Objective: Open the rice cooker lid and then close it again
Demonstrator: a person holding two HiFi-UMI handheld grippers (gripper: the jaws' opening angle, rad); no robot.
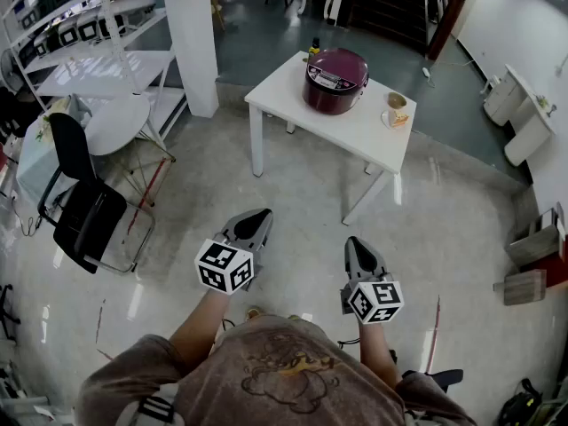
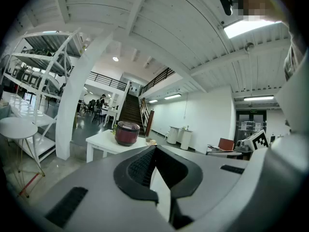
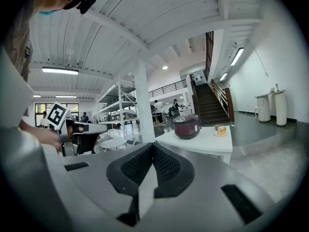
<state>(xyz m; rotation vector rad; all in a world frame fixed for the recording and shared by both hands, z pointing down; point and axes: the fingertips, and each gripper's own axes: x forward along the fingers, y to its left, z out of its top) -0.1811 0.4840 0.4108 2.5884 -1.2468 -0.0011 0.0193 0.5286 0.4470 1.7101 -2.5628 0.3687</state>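
Note:
A dark maroon rice cooker (image 1: 335, 80) stands with its lid down on a white table (image 1: 297, 87), well ahead of me across the floor. It also shows small and far off in the left gripper view, the rice cooker (image 2: 127, 133), and in the right gripper view, the rice cooker (image 3: 187, 126). My left gripper (image 1: 256, 217) and right gripper (image 1: 357, 245) are held side by side above the floor, both pointing toward the table and far short of it. Both have their jaws together with nothing between them.
A small plate with a cup and a piece of cake (image 1: 396, 114) sits on the table right of the cooker. A black chair (image 1: 84, 211) and a round white table (image 1: 115, 122) stand at left, a white pillar (image 1: 193, 34) beyond. Wooden boxes (image 1: 525, 273) lie at right.

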